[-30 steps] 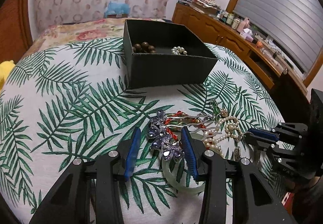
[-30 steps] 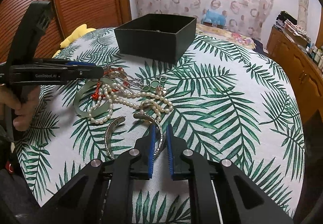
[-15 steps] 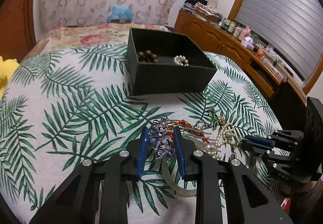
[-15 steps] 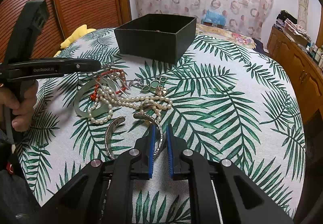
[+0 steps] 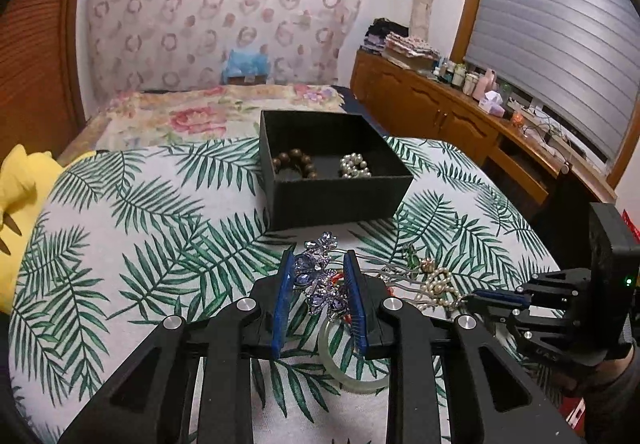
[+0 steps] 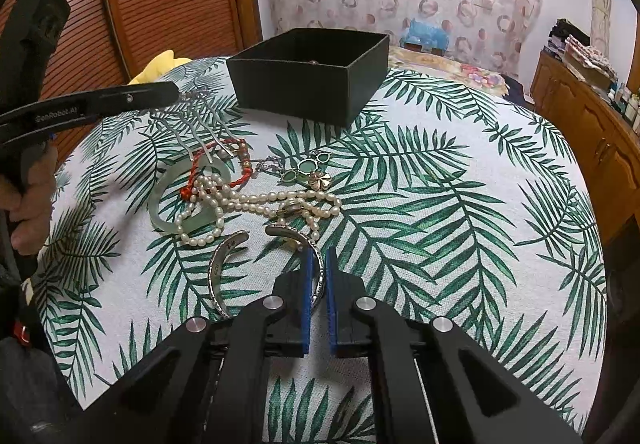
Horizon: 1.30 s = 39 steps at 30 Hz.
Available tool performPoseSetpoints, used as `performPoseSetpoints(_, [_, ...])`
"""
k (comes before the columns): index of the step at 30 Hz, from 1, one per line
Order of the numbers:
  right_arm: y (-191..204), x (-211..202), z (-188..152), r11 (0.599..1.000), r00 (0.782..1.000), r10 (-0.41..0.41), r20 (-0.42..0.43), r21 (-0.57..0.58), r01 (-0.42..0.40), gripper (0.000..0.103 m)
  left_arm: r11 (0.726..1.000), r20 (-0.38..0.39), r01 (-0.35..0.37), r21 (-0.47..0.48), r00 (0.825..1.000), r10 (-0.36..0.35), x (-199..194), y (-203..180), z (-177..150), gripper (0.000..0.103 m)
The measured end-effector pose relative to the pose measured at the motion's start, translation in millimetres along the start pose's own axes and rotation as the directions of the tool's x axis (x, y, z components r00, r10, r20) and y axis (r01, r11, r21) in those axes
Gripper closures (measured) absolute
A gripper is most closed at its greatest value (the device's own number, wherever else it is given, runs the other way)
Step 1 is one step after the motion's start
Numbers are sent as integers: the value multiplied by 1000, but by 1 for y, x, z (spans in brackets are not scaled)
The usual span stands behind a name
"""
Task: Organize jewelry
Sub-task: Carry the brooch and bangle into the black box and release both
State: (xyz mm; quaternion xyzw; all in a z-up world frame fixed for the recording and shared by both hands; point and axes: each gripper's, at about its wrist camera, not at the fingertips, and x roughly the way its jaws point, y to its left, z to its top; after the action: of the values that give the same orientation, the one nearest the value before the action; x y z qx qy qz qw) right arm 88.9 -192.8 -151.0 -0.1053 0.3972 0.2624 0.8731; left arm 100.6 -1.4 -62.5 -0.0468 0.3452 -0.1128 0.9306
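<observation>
Left hand: I see it only in the right wrist view, at the left edge of the picture, fingers wrapped round the black handle of the left tongs (image 6: 170,94), which reach level across the near-left part of the bench (image 6: 460,228).

Left tongs: my left tongs (image 5: 318,298) stand narrowly parted, their blue pads pressed on the purple crystal head of a hair comb (image 5: 316,280). In the right wrist view the comb's silver prongs (image 6: 200,130) hang down from the tips, clear of the cloth or just above it; I cannot tell which.

Right hand: only a dark sleeve shows at the lower right edge of the left wrist view. The right tongs (image 5: 486,302) point down at a slant toward the jewelry pile.

Right tongs: my right tongs (image 6: 318,284) are almost fully closed, pads gripping one side of a silver cuff bracelet (image 6: 316,264) near the bench's front edge.

Jewelry pile: a pearl necklace (image 6: 256,200), a pale green bangle (image 6: 168,216), a red cord bracelet (image 6: 224,164) and a green clover piece (image 6: 308,166) lie tangled left of the bench's middle.

Black box (image 5: 332,172): open, toward the far edge, holding a brown bead bracelet (image 5: 294,162) and a pearl bracelet (image 5: 354,166).
</observation>
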Motion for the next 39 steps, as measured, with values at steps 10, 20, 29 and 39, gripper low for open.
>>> performPoseSetpoints(10, [-3, -28, 16, 999, 996, -27, 81, -18, 29, 96, 999, 36, -5, 35, 999, 4, -10, -9, 11, 80])
performPoseSetpoints(20, [-13, -26, 57, 997, 990, -54, 134, -40, 59, 96, 999, 67, -31, 43, 997, 28, -9, -4, 35, 80])
performPoseSetpoints(29, [-20, -10, 97, 995, 985, -78, 155, -43, 86, 96, 997, 86, -67, 41, 994, 63, 5, 5, 63, 79])
performPoseSetpoints(39, [-30, -2, 127, 993, 982, -110, 155, -34, 117, 96, 994, 67, -102, 43, 993, 99, 36, 10, 92, 79])
